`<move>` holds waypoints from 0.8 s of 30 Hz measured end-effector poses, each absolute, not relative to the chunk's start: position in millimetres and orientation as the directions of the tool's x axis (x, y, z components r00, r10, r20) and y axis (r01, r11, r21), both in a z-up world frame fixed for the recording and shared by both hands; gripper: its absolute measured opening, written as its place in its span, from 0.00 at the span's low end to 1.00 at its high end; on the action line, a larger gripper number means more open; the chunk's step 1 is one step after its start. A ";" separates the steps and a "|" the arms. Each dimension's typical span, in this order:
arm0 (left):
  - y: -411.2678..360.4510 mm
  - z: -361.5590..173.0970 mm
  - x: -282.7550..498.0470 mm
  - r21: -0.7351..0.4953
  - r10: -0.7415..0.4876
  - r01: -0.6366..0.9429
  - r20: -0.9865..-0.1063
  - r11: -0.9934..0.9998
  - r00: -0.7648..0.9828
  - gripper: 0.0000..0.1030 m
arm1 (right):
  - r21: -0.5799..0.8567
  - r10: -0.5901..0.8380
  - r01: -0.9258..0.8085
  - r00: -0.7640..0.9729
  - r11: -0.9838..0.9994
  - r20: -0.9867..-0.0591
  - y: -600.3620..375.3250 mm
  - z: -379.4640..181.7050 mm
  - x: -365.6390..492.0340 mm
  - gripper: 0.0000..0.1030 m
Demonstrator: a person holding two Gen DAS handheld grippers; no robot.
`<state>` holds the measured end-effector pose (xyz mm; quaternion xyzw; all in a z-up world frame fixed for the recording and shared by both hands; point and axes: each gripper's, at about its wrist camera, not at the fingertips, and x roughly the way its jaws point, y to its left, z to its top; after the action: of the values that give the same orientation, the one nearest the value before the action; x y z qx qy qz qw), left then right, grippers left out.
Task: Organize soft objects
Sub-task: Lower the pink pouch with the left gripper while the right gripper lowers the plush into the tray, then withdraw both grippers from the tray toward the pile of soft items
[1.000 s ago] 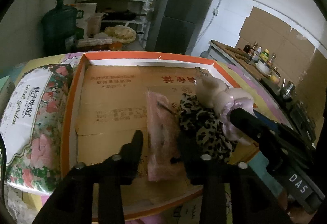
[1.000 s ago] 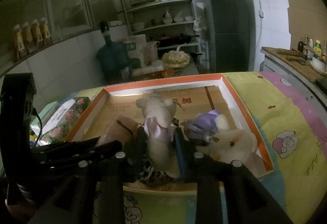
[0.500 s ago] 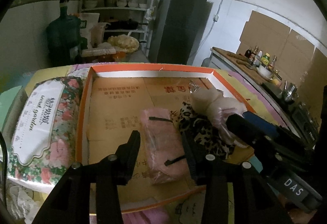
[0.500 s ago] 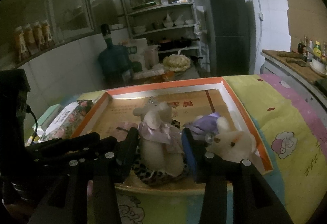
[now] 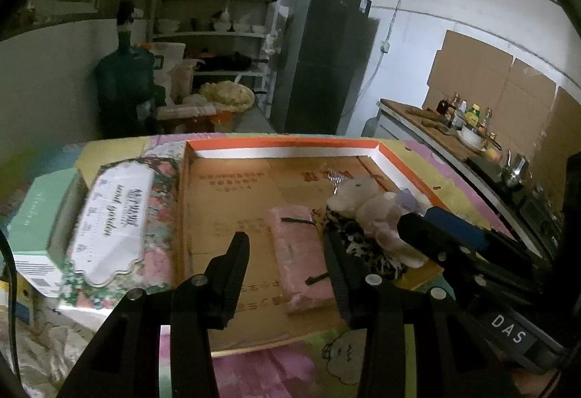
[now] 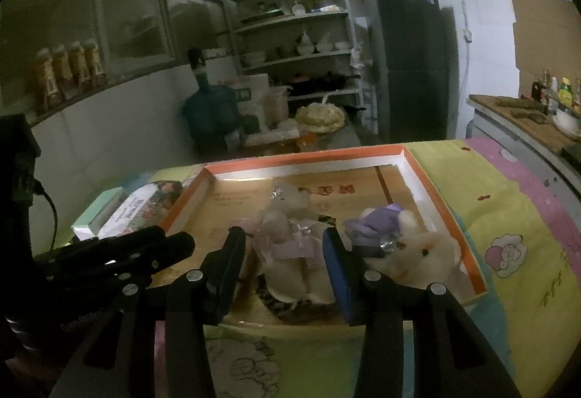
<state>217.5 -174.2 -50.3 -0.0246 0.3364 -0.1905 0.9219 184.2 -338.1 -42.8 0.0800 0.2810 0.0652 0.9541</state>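
An orange-rimmed tray (image 5: pixel 290 143) with a cardboard floor holds the soft things. A pink pouch (image 5: pixel 301 252) lies flat in it, and my left gripper (image 5: pixel 287 263) hovers open just above and short of it, touching nothing. Right of the pouch, a cream plush in a lilac dress (image 6: pixel 290 242) rests on a leopard-print piece (image 6: pixel 287 303). My right gripper (image 6: pixel 283 260) stands open around that plush, its pads clear of it. A second cream plush (image 6: pixel 417 252) with a purple cap lies further right, against the tray's (image 6: pixel 308 158) right wall.
A floral tissue pack (image 5: pixel 112 227) and a mint-green box (image 5: pixel 40 216) lie left of the tray. A yellow and pink cartoon cloth (image 6: pixel 508 216) covers the table. Behind stand a water jug (image 6: pixel 210 111), shelves and a dark fridge (image 6: pixel 410 64); a counter with bottles runs along the right.
The right gripper has opened and let go of the lilac-dressed plush, which now rests on the leopard-print piece. The left gripper has drawn back and up from the pink pouch.
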 end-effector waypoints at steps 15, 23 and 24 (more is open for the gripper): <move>-141.5 -26.3 188.2 -0.151 -0.342 0.312 -0.544 0.938 0.766 0.41 | 0.165 0.158 -0.088 0.864 0.982 -0.478 -317.3 -18.2 157.0 0.65; -124.1 -18.0 172.9 -0.141 -0.329 0.301 -0.523 0.943 0.786 0.41 | 0.158 0.170 -0.109 0.875 0.981 -0.453 -295.9 -8.3 139.2 0.66; -121.3 -17.0 170.9 -0.141 -0.327 0.298 -0.520 0.944 0.789 0.41 | 0.156 0.172 -0.113 0.876 0.981 -0.450 -292.3 -7.1 136.7 0.67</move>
<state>170.9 -121.3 -17.0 -0.0259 0.2793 -0.1655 0.9455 136.7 -292.3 -7.1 0.0626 0.2378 0.0737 0.9665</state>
